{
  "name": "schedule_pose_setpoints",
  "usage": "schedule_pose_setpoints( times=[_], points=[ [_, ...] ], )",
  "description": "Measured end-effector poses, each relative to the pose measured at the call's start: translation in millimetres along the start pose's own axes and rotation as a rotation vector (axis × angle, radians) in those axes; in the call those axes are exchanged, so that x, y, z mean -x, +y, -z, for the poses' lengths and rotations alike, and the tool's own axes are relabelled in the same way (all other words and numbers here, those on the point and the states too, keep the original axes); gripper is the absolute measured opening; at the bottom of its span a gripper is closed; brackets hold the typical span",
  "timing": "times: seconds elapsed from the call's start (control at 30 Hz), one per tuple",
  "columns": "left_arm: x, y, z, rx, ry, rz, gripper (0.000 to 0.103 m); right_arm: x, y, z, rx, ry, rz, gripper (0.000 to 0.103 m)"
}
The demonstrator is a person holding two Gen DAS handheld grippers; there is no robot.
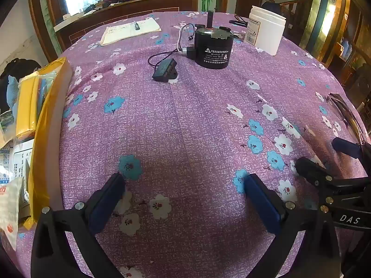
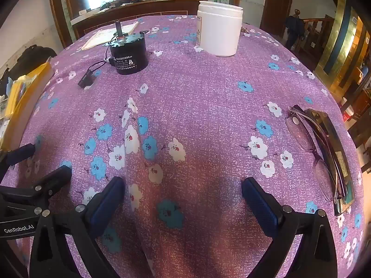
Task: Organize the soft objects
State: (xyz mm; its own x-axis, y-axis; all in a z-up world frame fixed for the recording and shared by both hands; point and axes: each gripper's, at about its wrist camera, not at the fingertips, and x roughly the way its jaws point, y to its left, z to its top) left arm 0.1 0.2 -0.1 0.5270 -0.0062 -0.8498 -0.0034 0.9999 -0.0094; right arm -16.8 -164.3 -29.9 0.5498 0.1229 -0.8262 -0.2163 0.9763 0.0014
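A purple flowered cloth covers the table; it also fills the right wrist view, with a raised fold running toward me at centre left. My left gripper is open and empty just above the cloth. My right gripper is open and empty over the cloth, and it shows at the right edge of the left wrist view. The left gripper shows at the left edge of the right wrist view. The two grippers sit side by side near the front edge.
A black motor with a wired plug stands at the back, next to a white jar. Papers with a pen lie far back. A yellow bag of packets sits at the left edge. Glasses on a case lie right.
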Motion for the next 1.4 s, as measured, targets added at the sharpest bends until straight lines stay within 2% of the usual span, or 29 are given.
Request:
schedule_pose_setpoints(
  times=[1.4],
  points=[
    [-5.1,7.7,1.4,-0.003,-0.002,-0.006,0.103,-1.5,1.1,-0.8,-0.002,-0.002,-0.003,0.102]
  ],
)
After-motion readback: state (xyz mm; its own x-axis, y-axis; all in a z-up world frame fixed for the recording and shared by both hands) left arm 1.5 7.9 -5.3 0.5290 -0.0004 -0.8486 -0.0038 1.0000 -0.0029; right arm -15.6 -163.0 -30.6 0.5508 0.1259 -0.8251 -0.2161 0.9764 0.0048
